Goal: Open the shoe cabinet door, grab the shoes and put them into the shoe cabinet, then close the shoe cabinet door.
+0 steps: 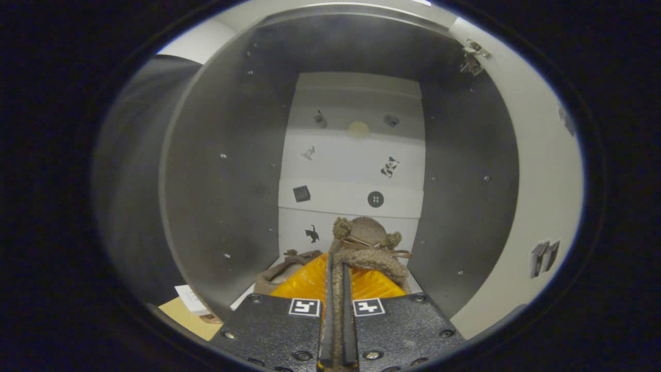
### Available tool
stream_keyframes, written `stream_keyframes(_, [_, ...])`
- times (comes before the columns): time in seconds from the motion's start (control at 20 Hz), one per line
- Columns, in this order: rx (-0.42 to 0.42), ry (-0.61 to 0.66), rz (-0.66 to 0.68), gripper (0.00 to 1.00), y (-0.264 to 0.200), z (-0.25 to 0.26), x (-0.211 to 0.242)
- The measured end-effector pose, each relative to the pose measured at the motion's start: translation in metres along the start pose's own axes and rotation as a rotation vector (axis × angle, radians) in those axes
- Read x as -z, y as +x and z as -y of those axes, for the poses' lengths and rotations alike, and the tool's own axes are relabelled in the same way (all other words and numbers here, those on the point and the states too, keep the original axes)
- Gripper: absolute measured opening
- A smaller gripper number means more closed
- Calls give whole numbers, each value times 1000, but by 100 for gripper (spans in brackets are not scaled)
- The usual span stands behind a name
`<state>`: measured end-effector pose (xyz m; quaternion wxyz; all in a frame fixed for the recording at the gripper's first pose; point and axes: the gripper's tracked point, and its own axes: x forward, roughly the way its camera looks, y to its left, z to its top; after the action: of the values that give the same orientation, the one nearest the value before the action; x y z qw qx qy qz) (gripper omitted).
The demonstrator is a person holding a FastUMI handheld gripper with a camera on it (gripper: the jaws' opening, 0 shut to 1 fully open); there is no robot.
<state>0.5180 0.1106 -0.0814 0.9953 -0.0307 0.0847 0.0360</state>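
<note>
Gripper view: the gripper reaches into the open grey shoe cabinet, fingers pinched narrow on the fuzzy collar of one brown fleece shoe, its length pointing at the cabinet's white back panel. A second brown shoe lies left of it on the cabinet floor.

A black round button sticker is sitting among 7 other small marks. A black square is lying level with it, well to its left. A black cat figure is standing below and left of it. A black-and-white spotted figure is showing just above it, and a pale disc higher still. A tan sheet with a white card is lying far below-left.
</note>
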Motion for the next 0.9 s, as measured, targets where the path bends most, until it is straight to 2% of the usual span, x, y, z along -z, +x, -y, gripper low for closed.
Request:
stream_keyframes(0.45, [107,3,-202,13,113,49,57])
stream_keyframes(0.65, [22,26,-300,15,122,30,68])
stream_keyframes(0.7, [27,36,-310,15,123,31,68])
stream_keyframes(0.8, [28,48,-319,18,130,30,74])
stream_keyframes(0.9, [-11,76,-323,25,114,19,64])
